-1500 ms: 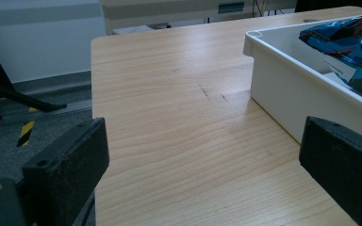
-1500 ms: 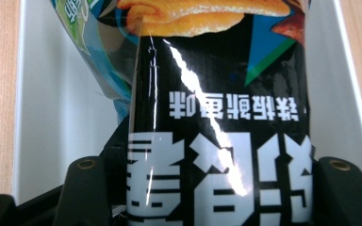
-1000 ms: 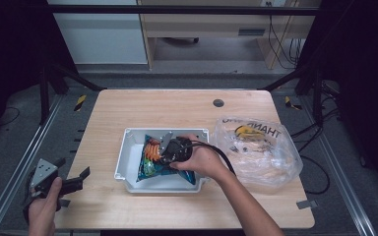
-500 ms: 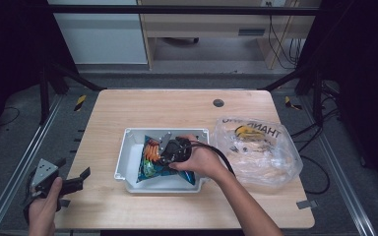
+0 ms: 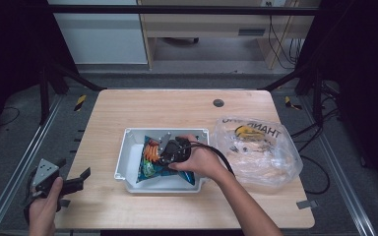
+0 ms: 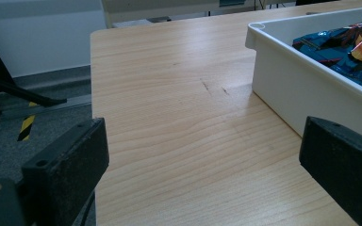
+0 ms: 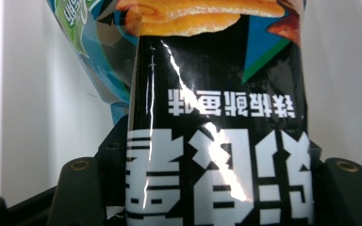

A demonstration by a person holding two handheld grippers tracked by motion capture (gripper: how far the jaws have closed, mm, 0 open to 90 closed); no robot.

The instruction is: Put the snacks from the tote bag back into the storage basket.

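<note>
Light wooden table on a dark metal frame, grey floor around it and pale cabinets along the far wall. White tray near table centre holds the snack bag; a clear plastic bag lies just right of it. Right gripper over the tray, jaws having just been opening slightly, the snack bag between them. Left gripper at the near left table edge, jaws wide apart, holding nothing.
</note>
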